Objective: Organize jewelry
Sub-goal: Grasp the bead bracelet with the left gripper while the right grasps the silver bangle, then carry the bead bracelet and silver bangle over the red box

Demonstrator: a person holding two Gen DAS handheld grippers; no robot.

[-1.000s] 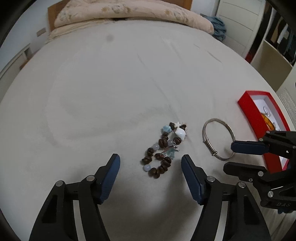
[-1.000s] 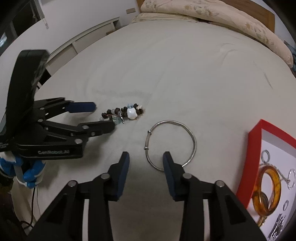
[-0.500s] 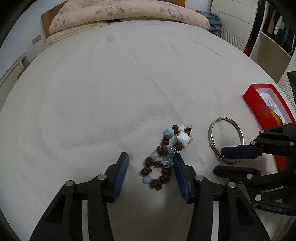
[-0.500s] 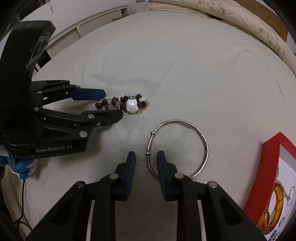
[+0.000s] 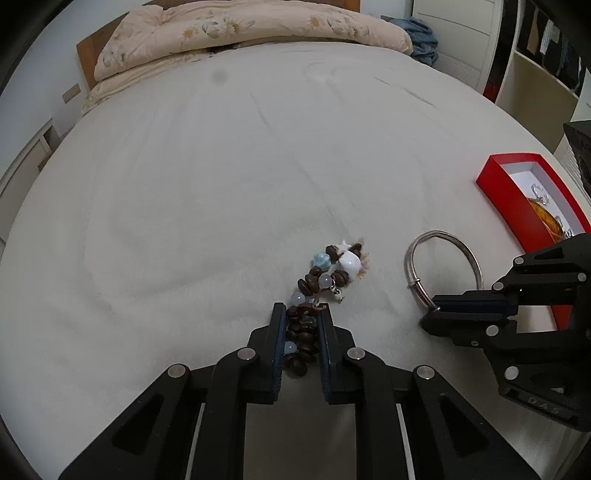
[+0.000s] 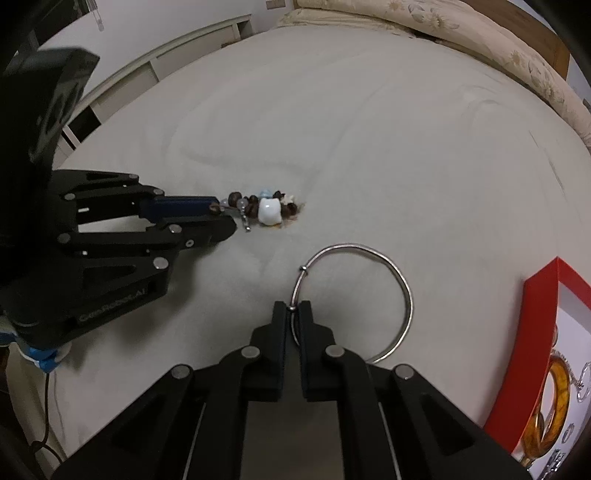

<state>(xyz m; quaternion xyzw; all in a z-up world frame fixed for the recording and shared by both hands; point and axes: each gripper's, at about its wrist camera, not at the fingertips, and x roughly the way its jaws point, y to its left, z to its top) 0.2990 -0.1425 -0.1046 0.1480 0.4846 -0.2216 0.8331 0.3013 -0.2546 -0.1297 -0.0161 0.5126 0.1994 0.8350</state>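
A beaded bracelet (image 5: 325, 275) of dark brown, pale blue and white beads lies on the white bed. My left gripper (image 5: 302, 314) is shut on its near end; it also shows in the right wrist view (image 6: 221, 216), with the beads (image 6: 267, 210) trailing beyond it. A thin silver bangle (image 6: 369, 280) lies to the right. My right gripper (image 6: 293, 308) is shut on the bangle's near rim. In the left wrist view the bangle (image 5: 448, 240) shows with the right gripper (image 5: 432, 314) on it.
A red jewelry box (image 5: 517, 188) with a white lining stands at the right, holding an amber bangle (image 6: 554, 402) and silver pieces. A folded floral quilt (image 5: 240, 29) lies at the head of the bed. White cabinets stand at the far right.
Both grippers moved forward and closed. The left one shut on the beaded bracelet's near end, the right one on the silver bangle's rim.
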